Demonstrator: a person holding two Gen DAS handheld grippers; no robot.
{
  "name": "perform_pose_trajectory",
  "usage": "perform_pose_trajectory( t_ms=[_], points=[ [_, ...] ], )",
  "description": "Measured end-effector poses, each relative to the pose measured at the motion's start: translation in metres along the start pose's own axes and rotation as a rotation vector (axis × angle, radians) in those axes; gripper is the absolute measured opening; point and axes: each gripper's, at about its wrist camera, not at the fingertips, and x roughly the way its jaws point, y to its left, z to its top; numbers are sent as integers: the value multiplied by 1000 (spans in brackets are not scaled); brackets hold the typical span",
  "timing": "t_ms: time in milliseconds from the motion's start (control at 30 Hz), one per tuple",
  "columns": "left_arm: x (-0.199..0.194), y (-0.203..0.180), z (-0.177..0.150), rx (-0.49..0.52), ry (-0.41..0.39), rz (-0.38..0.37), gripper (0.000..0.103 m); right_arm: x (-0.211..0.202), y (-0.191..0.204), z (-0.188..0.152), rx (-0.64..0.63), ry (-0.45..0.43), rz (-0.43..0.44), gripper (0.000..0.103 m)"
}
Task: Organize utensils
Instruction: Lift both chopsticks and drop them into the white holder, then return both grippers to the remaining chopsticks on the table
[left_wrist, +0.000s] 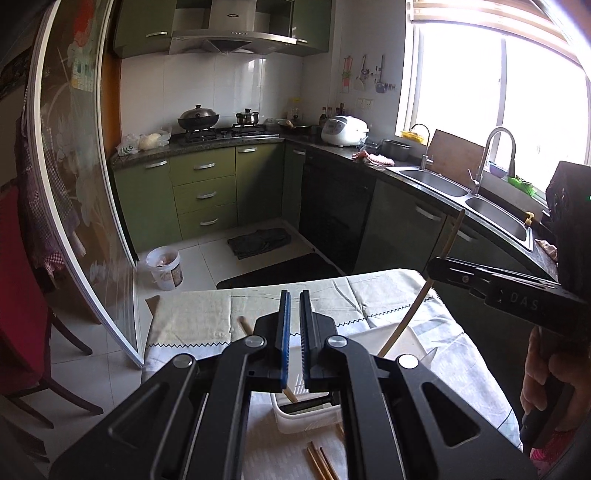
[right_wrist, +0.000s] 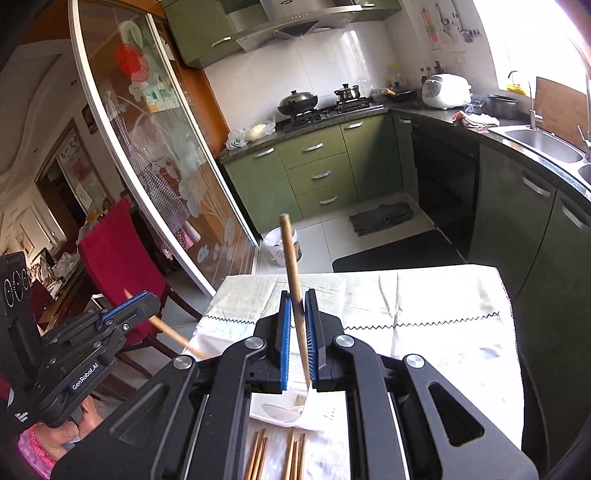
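over the cloth-covered table (right_wrist: 424, 295) both grippers hang above a white tray (left_wrist: 406, 341) at its near end. the left gripper (left_wrist: 293, 332) has its blue pads pinched together on a wooden chopstick (left_wrist: 244, 325), which slants out to the left beyond the fingers and shows again below them near the tray's edge. the right gripper (right_wrist: 297, 332) is clamped on a second chopstick (right_wrist: 290, 254), held nearly upright, its thick end rising toward the far kitchen floor and its thin tip pointing down at the tray. more loose chopsticks (right_wrist: 277, 458) lie side by side on the cloth at the near edge, just short of the tray. a pale spoon (right_wrist: 280, 411) rests in the tray. a person's hand (left_wrist: 546, 373) grips the right gripper's handle at far right.
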Motion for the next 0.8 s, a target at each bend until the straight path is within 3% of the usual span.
perform_pose_trajectory(
  t_ms=[100,200,300,367,433,500,533,600,733,767,800],
  points=[
    [-7,0,-1,8,-4,-5,5,-3,2,-5,-2,0,-7,9],
    [-17,-2,-1,10,-7,-14,5,-13,3,-8,0,-20,-7,21],
    [-32,0,-2,-1,-12,-24,7,-33,1,-11,19,-56,9,22],
    [-44,-2,-7,-2,-4,-29,11,-53,-1,-15,27,-93,30,22],
    [-53,-4,-18,-3,29,-26,32,-77,-4,-25,23,-126,35,22],
    [-57,-4,-33,-9,93,-17,45,-101,-7,-42,8,-151,24,24],
    [-56,-4,-45,-16,142,-13,46,-111,-11,-52,1,-157,10,30],
    [-46,-3,-70,-39,268,-30,46,-129,-18,-74,-2,-159,-15,35],
    [-8,-5,-127,-100,536,-71,45,-147,-44,-125,38,-120,-53,36],
    [1,-6,-140,-105,583,-60,43,-149,-50,-137,53,-109,-58,35],
    [10,-9,-150,-104,623,-48,33,-150,-55,-146,64,-99,-62,36]
  ],
)
